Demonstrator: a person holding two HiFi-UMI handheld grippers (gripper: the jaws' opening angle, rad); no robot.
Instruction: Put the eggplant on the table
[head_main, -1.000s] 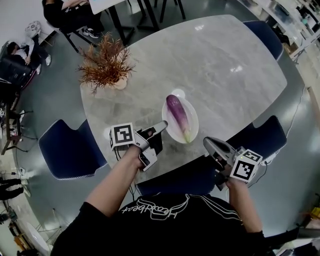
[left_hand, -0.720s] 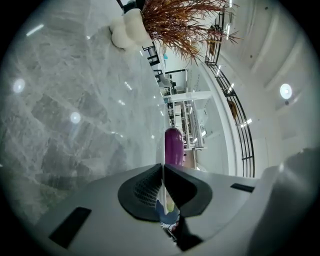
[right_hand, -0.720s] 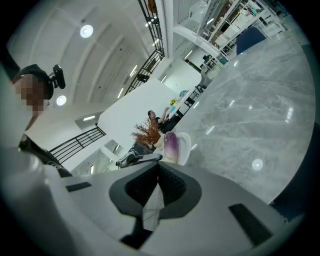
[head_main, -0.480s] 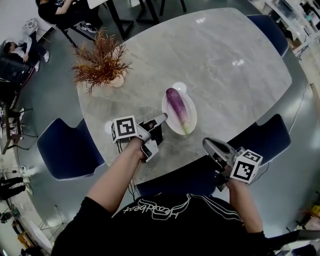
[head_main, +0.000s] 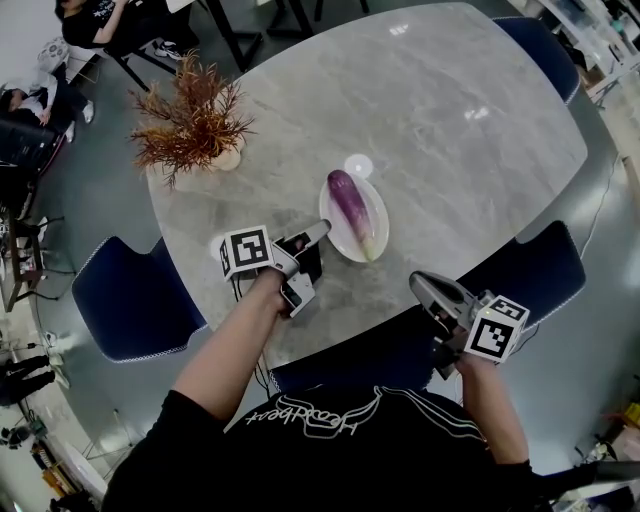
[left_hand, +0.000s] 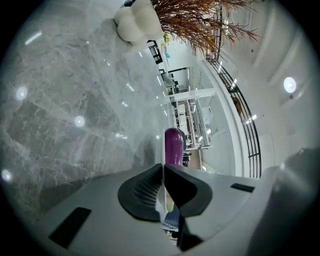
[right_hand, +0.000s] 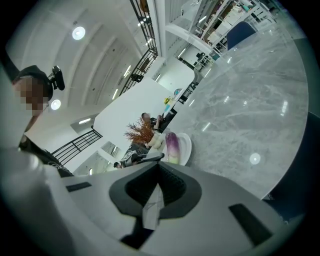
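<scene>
A purple eggplant (head_main: 352, 210) with a green stem end lies on a white oval plate (head_main: 374, 203) near the front of the grey marble table (head_main: 450, 110). My left gripper (head_main: 318, 232) hovers just left of the plate, jaws shut and empty; its view shows the eggplant (left_hand: 174, 145) straight ahead past the jaws (left_hand: 163, 176). My right gripper (head_main: 418, 282) is held off the table's front edge, to the right and nearer me, shut with nothing in it. From the right gripper view the eggplant (right_hand: 172, 143) and plate (right_hand: 185, 146) lie beyond the jaws (right_hand: 158, 176).
A dried brown plant in a white pot (head_main: 192, 127) stands at the table's left end. Blue chairs sit at front left (head_main: 135, 300), front right (head_main: 535, 272) and far right (head_main: 540, 45). People sit beyond the table at upper left.
The head view has drifted, so table and plate sit slightly higher in frame. My left gripper has edged a little closer to the plate. The right gripper has barely moved.
</scene>
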